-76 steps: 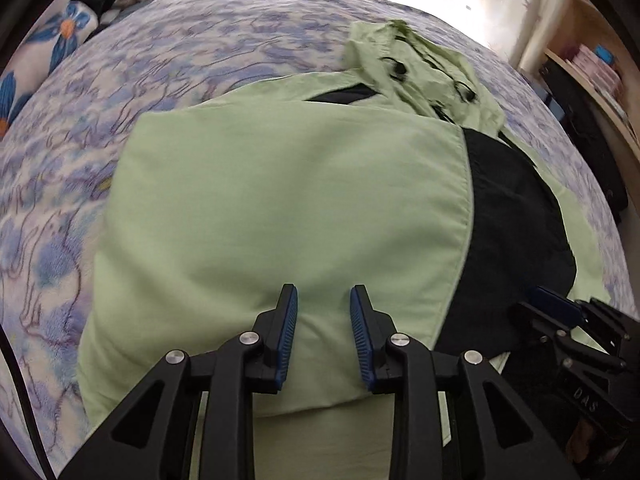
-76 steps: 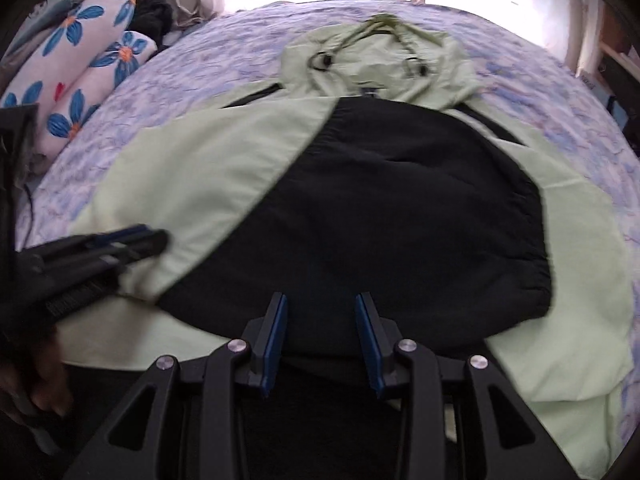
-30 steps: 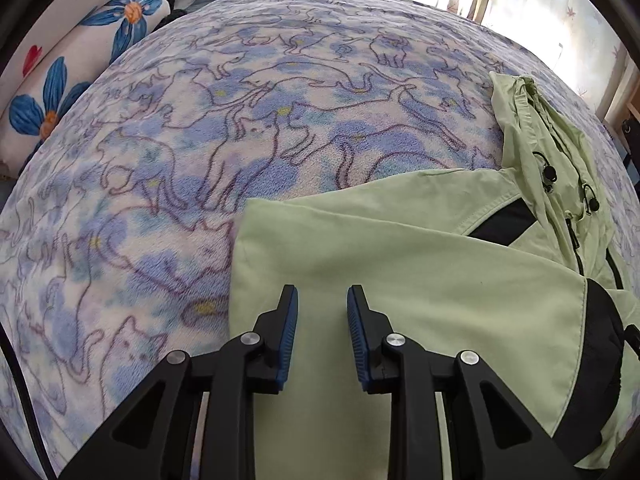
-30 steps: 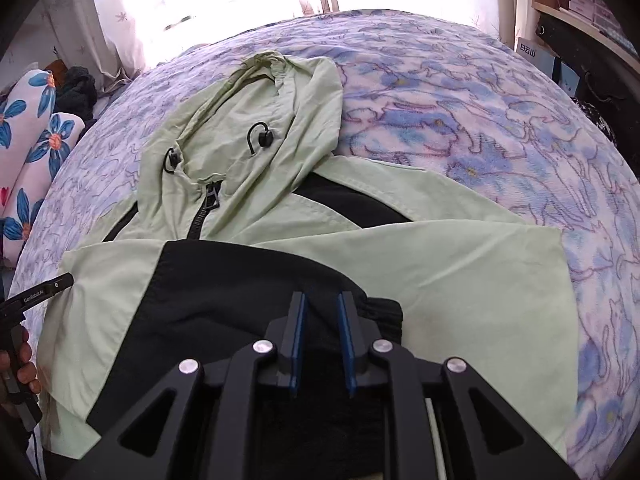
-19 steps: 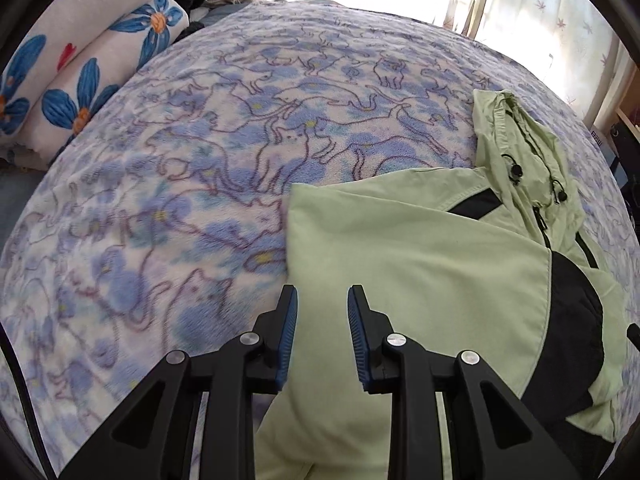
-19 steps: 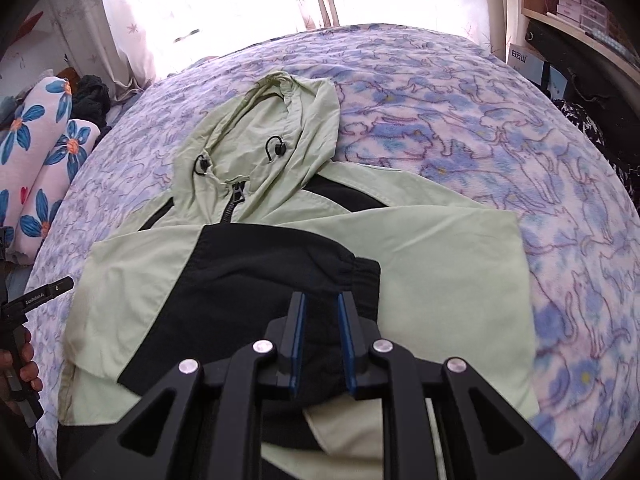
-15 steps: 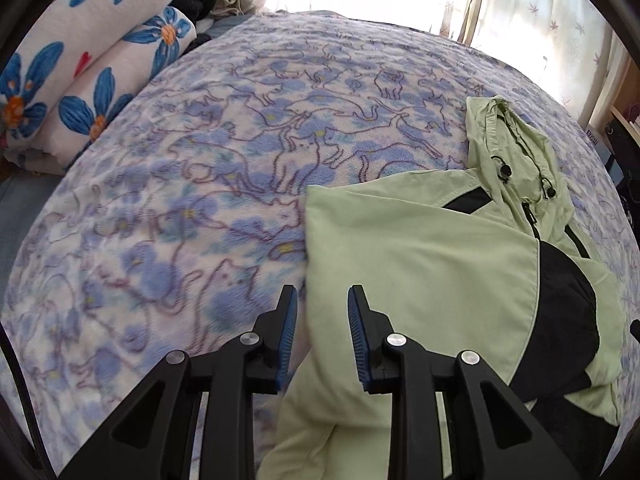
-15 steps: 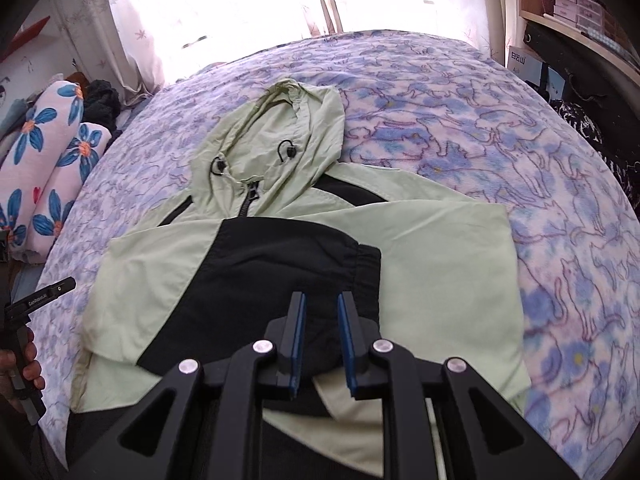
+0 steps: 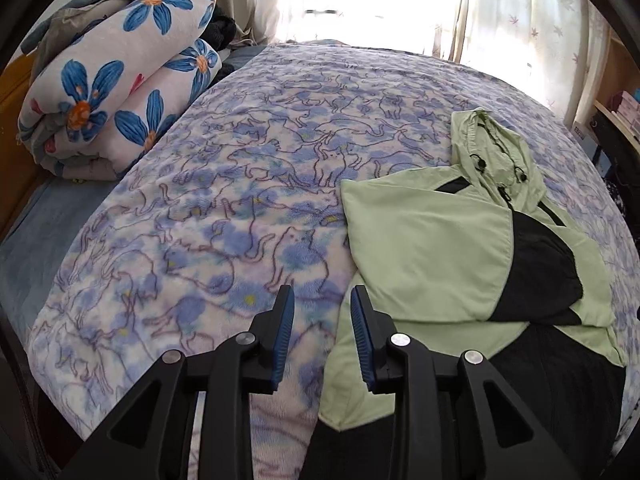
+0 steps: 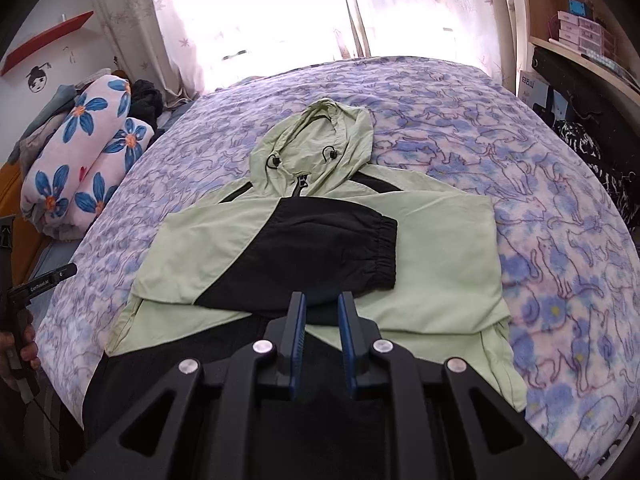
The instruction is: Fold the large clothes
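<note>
My left gripper (image 9: 322,330) hangs above the blanket (image 9: 240,216) near the jacket's left edge, jaws just widened, nothing between them. My right gripper (image 10: 322,330) sits nearly together, holding nothing I can see. Both have pulled back and up from the jacket (image 10: 440,256), which lies mid-bed with sleeves crossed over its chest, hood far. I judge the sleeve fold done; the hem fold comes next.

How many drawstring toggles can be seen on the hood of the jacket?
2. One toggle is on the left side of the hood opening, the other toggle on the right side, both above the zipper. Folds may hide more.
</note>
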`<state>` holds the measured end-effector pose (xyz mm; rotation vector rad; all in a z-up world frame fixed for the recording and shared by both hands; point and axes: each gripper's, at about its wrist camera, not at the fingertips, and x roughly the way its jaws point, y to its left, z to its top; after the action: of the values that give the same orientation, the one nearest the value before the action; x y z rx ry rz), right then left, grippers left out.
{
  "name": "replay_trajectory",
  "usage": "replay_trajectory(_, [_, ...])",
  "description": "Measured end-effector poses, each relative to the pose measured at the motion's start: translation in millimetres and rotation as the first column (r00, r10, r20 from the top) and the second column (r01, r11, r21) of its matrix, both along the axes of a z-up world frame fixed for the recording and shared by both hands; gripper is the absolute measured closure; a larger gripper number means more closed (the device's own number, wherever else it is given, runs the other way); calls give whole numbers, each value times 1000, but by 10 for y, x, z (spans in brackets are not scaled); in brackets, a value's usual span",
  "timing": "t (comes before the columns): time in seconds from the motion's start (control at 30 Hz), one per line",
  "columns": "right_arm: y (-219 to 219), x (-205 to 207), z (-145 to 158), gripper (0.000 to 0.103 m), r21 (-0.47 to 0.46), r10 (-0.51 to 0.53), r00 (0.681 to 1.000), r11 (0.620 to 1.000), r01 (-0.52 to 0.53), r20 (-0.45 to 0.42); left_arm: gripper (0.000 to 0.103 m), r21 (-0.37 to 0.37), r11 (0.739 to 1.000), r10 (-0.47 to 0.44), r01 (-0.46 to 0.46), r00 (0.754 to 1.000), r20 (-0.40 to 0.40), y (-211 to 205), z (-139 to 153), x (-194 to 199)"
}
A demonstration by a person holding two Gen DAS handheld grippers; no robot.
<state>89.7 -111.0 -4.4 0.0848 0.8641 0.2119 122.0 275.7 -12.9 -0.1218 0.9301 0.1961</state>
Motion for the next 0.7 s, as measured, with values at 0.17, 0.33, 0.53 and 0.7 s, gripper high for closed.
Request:
replay_trajectory(0.17, [-16,-302,124,87,-41,7,999,999,-5,51,64,-15,1000,-19,19,999,41,-146,129,-310])
replay_trajectory(0.33, [-83,-559,258,86,-41,6,996,999,-2,91,62,-37,999,-33,36,996,83,-325,259,-560])
replay_trajectory(0.53, [-177,-869,369,74,-35,-5,990,999,10,138,57,-58,997,-41,48,993,114,-502,357,-773])
replay_trajectory(0.7, [-247,-1082,377,72,-28,-5,988,1000,9,151,55,-40,997,-59,65,988,142,-675,400,-948])
